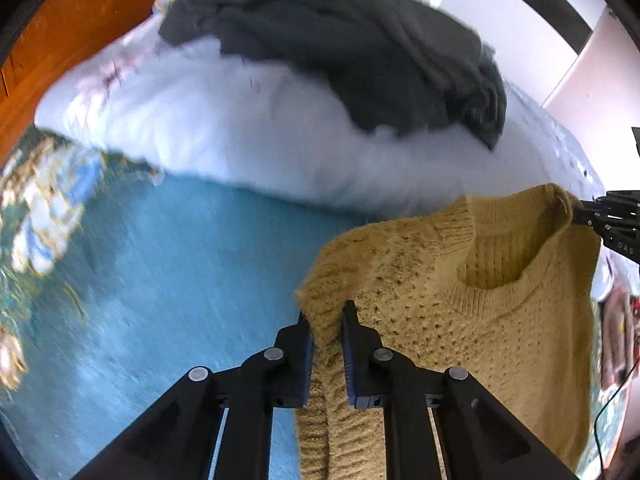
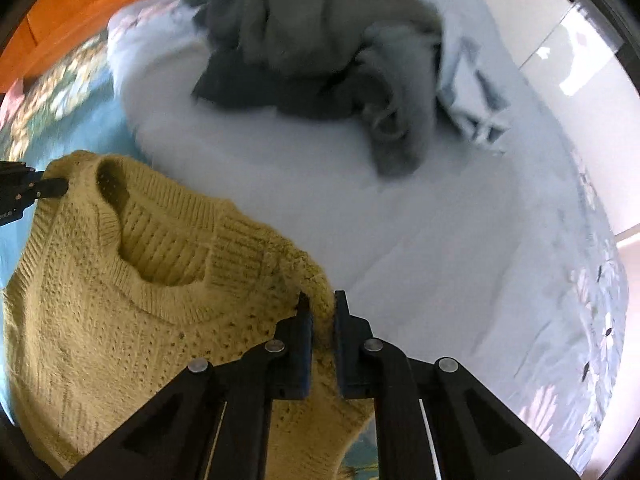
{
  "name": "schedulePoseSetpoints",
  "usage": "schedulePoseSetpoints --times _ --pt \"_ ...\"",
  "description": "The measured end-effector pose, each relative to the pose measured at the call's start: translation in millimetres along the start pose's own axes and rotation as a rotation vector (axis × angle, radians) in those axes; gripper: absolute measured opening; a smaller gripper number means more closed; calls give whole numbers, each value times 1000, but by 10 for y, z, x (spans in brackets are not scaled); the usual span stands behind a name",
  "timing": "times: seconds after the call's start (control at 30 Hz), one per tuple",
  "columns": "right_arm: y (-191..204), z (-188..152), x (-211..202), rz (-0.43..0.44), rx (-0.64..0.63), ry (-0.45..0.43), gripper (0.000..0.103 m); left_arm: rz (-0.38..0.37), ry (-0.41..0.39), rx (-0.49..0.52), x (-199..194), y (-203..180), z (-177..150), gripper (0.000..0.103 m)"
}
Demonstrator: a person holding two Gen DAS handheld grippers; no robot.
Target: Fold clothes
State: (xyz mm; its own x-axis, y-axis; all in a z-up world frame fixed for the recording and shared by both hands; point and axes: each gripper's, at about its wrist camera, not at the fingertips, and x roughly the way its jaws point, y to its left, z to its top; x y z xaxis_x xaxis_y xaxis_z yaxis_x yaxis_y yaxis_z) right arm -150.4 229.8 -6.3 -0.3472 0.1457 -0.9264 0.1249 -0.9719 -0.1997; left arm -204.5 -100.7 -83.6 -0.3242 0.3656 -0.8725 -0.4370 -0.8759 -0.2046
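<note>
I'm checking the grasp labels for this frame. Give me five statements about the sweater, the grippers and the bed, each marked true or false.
1. Both grippers are shut on the yellow sweater. True: the left gripper and the right gripper each pinch a shoulder.
2. The sweater is folded flat on the bed. False: it hangs spread between the two grippers, neckline open.
3. A dark grey pile of clothes lies on the white duvet. True.
4. The sweater has a zip down the front. False: it is a round-neck knit with a ribbed collar and no zip in view.
5. The blanket beside the duvet is red. False: it is teal.
</note>
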Motion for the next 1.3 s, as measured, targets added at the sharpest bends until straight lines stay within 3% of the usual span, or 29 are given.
schedulePoseSetpoints --times 0.13,0.3,0.57,0.87,1.3 --pt "-150 81 -243 -2 49 -66 9 -8 -82 -10 -275 -44 245 13" --pt "-93 -51 -360 17 40 -93 9 -6 -88 30 -392 -101 146 14" --pt "54 -446 -640 81 48 -149 9 -48 -121 -18 -769 -78 -483 14" --pt "245 -1146 -964 166 44 -193 9 -4 -118 -72 -1185 -434 -1249 14" --pt "706 -2318 -964 300 6 -105 9 116 54 -151 -1372 -876 -2338 11"
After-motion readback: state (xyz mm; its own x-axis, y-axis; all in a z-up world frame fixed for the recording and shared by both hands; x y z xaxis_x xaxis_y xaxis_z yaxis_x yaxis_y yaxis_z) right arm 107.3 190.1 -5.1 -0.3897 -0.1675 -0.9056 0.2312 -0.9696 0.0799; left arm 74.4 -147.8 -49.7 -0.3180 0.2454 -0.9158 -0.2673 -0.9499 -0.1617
